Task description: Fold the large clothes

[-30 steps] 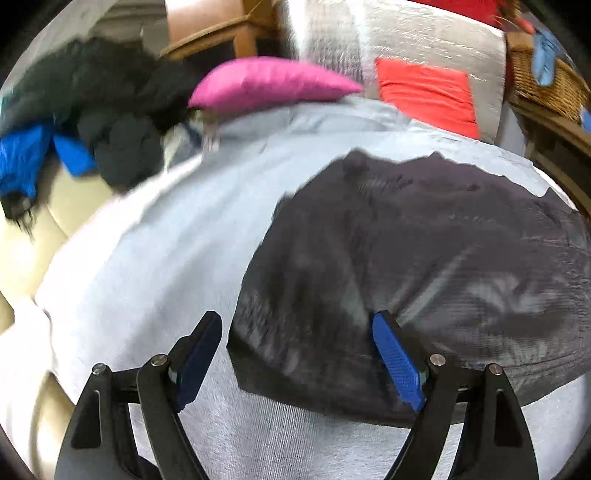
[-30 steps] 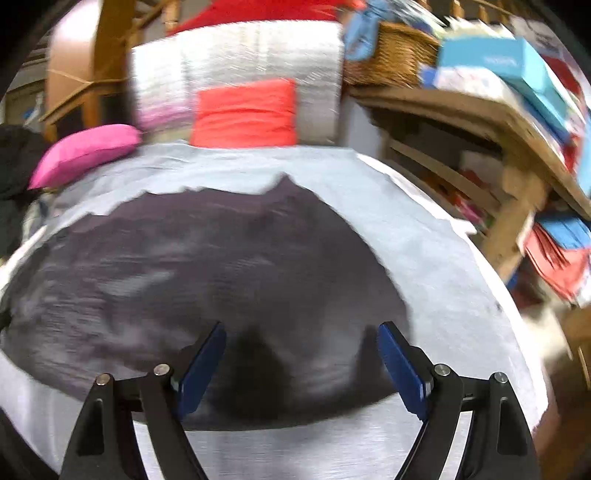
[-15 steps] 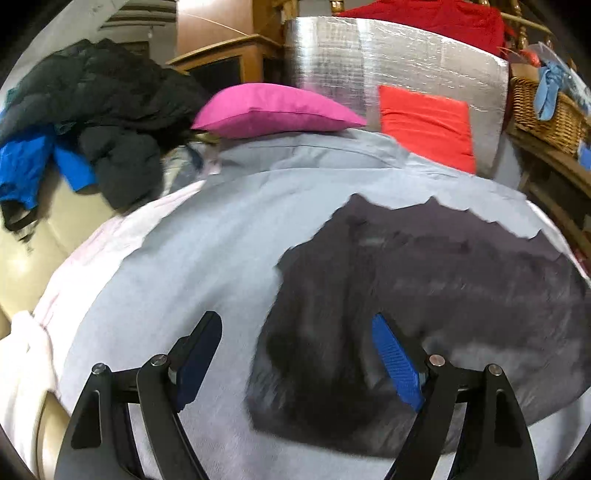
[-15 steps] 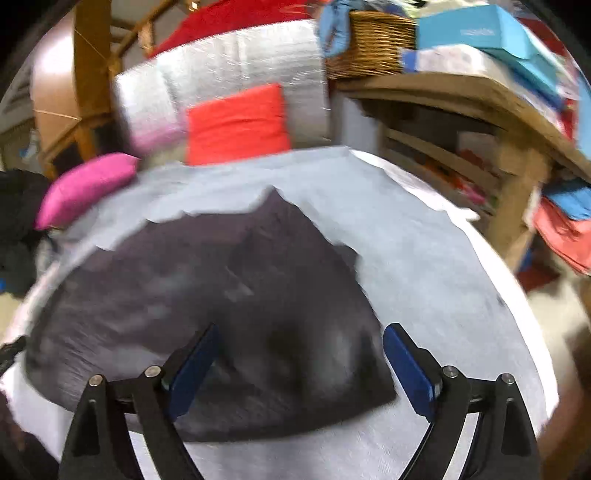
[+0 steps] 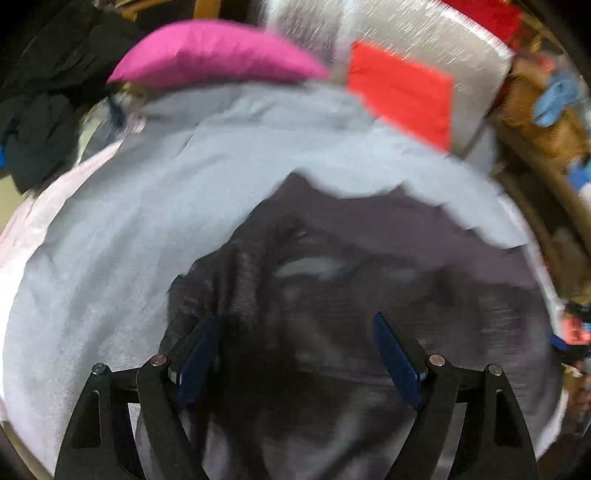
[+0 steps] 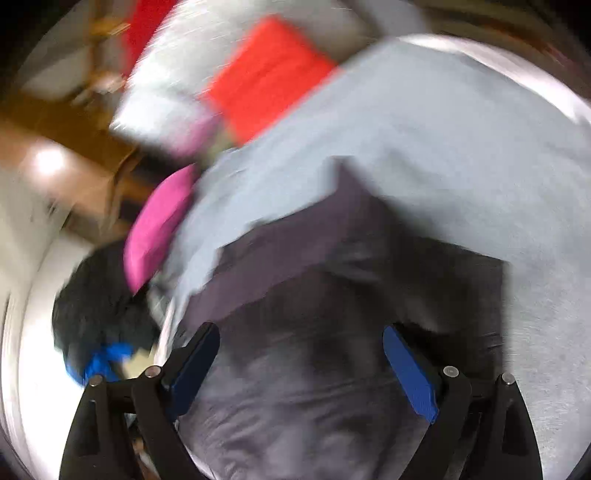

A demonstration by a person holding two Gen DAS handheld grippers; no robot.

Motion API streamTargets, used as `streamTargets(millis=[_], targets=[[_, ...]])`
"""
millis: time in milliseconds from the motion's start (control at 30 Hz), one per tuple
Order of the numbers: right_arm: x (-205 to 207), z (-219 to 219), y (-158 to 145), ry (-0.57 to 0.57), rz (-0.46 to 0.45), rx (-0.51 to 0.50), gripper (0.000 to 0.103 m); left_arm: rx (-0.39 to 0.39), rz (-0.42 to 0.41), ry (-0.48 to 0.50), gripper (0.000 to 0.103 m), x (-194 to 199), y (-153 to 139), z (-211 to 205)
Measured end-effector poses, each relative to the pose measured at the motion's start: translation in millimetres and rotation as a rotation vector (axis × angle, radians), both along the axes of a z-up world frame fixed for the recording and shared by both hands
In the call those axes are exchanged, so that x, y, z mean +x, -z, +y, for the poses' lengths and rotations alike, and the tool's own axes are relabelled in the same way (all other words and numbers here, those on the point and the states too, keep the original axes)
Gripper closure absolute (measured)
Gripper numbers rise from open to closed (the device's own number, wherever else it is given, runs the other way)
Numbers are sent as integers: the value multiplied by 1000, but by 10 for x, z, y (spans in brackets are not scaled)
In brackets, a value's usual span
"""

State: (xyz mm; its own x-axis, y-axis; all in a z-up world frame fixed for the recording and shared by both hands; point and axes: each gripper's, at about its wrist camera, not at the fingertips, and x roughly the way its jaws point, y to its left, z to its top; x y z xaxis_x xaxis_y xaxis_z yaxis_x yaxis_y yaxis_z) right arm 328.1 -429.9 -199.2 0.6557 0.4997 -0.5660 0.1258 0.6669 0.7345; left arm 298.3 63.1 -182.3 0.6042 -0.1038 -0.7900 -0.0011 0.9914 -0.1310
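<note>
A dark grey garment (image 5: 369, 280) lies spread flat on a pale grey sheet (image 5: 129, 229). It also shows in the right wrist view (image 6: 332, 295), where the sheet (image 6: 461, 147) runs behind it. My left gripper (image 5: 295, 332) is open and empty, above the garment's left part. My right gripper (image 6: 301, 345) is open and empty, above the garment, and its view is tilted and blurred.
A pink cushion (image 5: 218, 55), a red cushion (image 5: 402, 92) and a silver padded roll (image 5: 424, 33) lie at the far end. Dark jackets (image 5: 40, 110) are piled at the left. A wicker basket (image 5: 543, 114) stands at the right.
Both grippers have moved in over the garment. The left one swung right. The right one rolled and swung left, so the cushions and jacket pile now show on its left.
</note>
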Motion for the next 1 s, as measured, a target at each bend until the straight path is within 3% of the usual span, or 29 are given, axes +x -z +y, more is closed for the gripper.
streamTargets(millis=[33, 133, 200, 267, 367, 433, 533, 600, 700, 867, 1000], targets=[[34, -88, 133, 28, 31, 44, 12, 25, 36, 7, 18, 56, 106, -20], [66, -164, 315, 40, 55, 122, 13, 99, 15, 17, 18, 28, 130, -120], [66, -105, 243, 43, 58, 58, 13, 129, -2, 9, 18, -39, 18, -179], [2, -5, 42, 53, 38, -46, 12, 143, -75, 4, 18, -192, -182, -229], [-195, 289, -378, 31, -74, -189, 12, 144, -166, 47, 18, -384, -413, -421], [-229, 548, -495, -43, -117, -238, 12, 147, -181, 85, 18, -484, -465, -603], [-218, 990, -492, -83, -125, -394, 12, 213, -178, 118, 18, -563, -347, -903], [-200, 1268, -356, -68, -80, -595, 12, 253, -142, 113, 18, -566, -173, -1009], [-124, 1429, -26, -76, 18, -781, 11, 255, -97, 90, 18, -584, 68, -1009], [-139, 1473, -23, -59, 12, -821, 8, 234, -80, 90, 18, -597, -23, -986], [-442, 1494, -239, -23, -65, -799, 8, 228, -89, 85, 18, -642, -55, -920]])
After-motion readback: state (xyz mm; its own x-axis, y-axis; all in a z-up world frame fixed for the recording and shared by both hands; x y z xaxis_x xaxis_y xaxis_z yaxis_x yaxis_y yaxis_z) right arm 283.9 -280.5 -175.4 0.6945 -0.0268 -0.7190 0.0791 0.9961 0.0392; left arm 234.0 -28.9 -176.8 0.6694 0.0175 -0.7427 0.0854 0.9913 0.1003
